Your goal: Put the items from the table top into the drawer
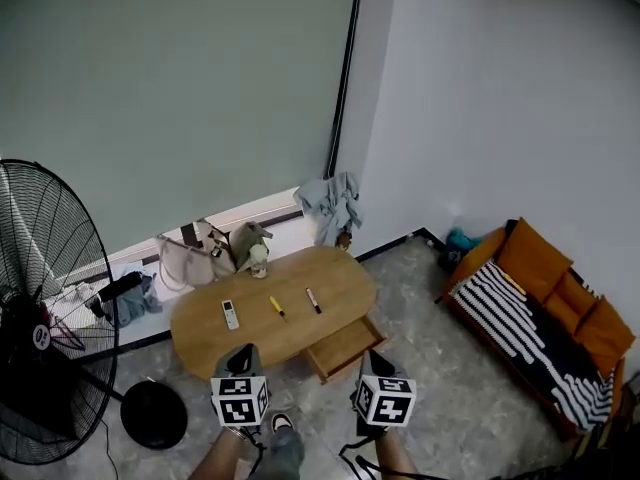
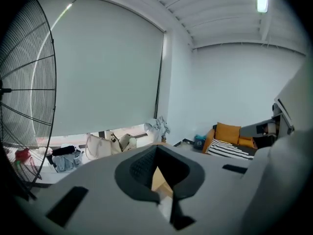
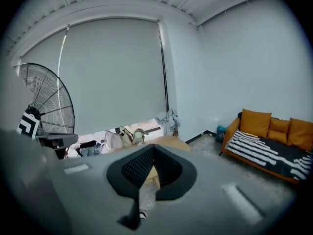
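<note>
- Left tool (image 1: 244, 352) and right tool (image 1: 374, 358): both clenched, empty.
- White remote control (image 1: 230, 314), yellow pen (image 1: 277, 307) and dark pen (image 1: 313, 300) lie on the oval wooden worktop (image 1: 340, 271).
- Its wooden drawer (image 1: 346, 348) stands open.

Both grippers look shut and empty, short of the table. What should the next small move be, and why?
Probably ease the left gripper forward over the remote and open its jaws. The remote, a yellow pen and a dark pen lie on the table, the drawer already stands open, and the right gripper is shut and empty too.
</note>
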The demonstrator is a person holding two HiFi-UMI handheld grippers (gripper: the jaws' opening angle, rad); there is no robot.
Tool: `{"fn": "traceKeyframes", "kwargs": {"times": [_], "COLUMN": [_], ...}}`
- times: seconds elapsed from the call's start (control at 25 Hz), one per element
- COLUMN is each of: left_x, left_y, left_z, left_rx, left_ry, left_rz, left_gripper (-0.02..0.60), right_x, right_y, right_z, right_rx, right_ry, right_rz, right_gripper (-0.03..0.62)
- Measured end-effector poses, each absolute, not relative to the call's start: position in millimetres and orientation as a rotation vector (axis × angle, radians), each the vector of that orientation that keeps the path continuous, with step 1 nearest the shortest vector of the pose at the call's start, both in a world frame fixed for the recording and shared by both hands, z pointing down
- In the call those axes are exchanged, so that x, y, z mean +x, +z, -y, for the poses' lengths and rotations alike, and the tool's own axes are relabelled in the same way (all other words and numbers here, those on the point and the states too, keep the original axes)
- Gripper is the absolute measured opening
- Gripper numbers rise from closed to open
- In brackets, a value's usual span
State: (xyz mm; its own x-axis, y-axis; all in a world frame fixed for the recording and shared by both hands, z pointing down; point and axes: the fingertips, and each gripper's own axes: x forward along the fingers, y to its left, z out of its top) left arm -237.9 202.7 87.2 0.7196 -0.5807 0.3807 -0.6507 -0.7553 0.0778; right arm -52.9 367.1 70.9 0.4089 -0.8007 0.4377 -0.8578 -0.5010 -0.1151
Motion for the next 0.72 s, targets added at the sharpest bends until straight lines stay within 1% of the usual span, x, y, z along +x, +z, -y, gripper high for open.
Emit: {"fn": "traceKeyframes", "kwargs": {"times": [0.44, 0.72], "left_x": [-146.7, -94.9], "left_y": [91.4, 89.5], "left_z": [-95.9, -17.6], "left_rx": [2.714, 2.720], "left_ry": [0.497, 0.497], "left_rz": [0.936, 0.945], "left_gripper": [-0.008, -0.008], "right_x": [37.2, 90.3], "right_y": [55.7, 54.7], "right_z": [-274.2, -194.0], "right_rx": [2.558, 2.546], "right_ry": [0.648, 0.651], "right_rz": [1.439, 1.443], "right_gripper": [0.005, 0.005]}}
